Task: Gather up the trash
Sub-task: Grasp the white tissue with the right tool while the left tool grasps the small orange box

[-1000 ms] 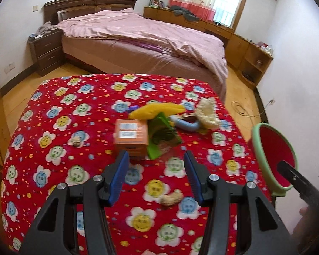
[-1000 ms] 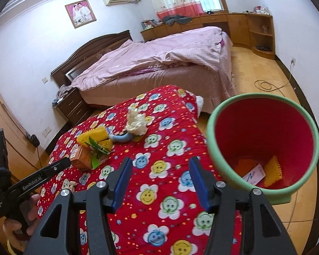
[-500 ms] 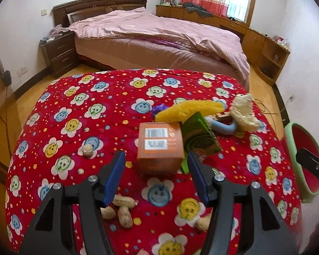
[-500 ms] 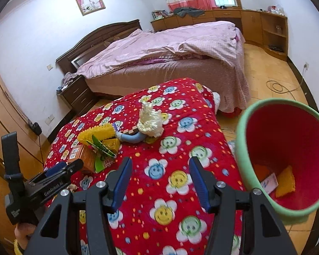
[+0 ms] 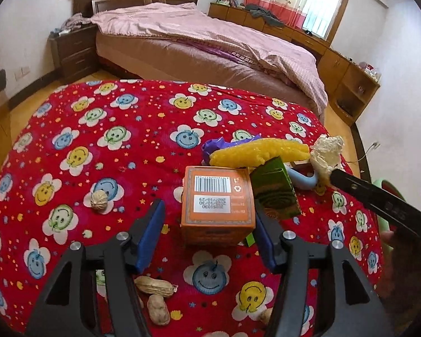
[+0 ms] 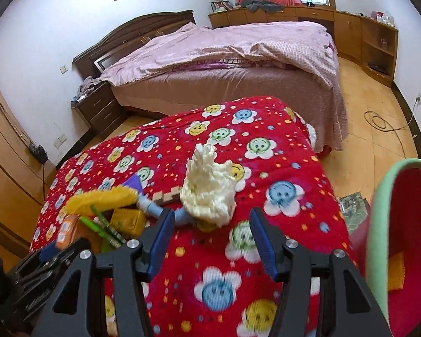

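Observation:
An orange carton (image 5: 218, 205) with a barcode stands on the red flowered cloth (image 5: 103, 129). My left gripper (image 5: 210, 224) is open, its blue pads on either side of the carton's near end. A green packet (image 5: 275, 193), a yellow wrapper (image 5: 258, 153), a blue curved piece (image 5: 303, 178) and a crumpled cream tissue (image 5: 327, 154) lie behind it. My right gripper (image 6: 210, 230) is open and empty, just short of the tissue (image 6: 210, 191). The green bin with a red inside (image 6: 401, 252) stands at the right.
Peanuts (image 5: 154, 286) and a walnut (image 5: 99, 197) lie on the cloth near my left gripper. A bed with a pink cover (image 5: 210, 36) stands beyond the table. Wooden floor (image 6: 379, 140) lies to the right, with a cable on it.
My left gripper has moved forward until its pads flank the orange carton. My right gripper has swung left from the bin toward the crumpled tissue.

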`<action>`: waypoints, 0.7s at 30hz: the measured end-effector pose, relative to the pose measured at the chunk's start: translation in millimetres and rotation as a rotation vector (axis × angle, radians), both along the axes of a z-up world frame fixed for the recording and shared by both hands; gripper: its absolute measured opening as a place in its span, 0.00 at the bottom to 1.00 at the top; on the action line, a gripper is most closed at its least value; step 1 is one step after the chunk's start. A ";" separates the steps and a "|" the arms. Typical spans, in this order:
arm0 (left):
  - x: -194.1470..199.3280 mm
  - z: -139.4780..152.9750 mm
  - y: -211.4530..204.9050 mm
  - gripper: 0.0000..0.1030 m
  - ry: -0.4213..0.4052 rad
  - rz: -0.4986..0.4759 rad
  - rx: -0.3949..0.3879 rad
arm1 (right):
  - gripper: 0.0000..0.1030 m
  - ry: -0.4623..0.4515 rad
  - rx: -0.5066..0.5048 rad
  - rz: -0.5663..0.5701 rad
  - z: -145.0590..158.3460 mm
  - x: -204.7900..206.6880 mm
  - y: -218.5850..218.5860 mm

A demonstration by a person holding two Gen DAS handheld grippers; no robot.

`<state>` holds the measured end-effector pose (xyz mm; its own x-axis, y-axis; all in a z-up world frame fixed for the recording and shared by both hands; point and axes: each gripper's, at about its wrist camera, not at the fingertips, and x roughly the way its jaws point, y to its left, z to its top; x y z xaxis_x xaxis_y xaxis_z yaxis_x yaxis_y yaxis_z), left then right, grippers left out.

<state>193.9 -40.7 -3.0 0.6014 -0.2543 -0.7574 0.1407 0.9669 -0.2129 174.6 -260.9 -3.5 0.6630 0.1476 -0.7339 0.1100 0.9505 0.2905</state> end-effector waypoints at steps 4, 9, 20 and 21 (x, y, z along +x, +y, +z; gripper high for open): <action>2.6 -1.4 1.8 0.52 0.017 0.014 -0.016 | 0.39 0.022 0.009 0.021 -9.4 13.4 1.3; 0.4 0.4 -0.8 0.46 0.026 0.000 -0.015 | 0.27 0.017 0.002 0.040 -13.1 15.3 4.1; -21.9 26.4 -8.6 0.45 -0.029 -0.027 -0.009 | 0.23 -0.034 0.029 0.023 6.9 -19.3 -6.2; -24.2 28.9 -9.3 0.45 -0.035 -0.031 -0.010 | 0.23 -0.041 0.031 0.021 9.7 -24.6 -7.2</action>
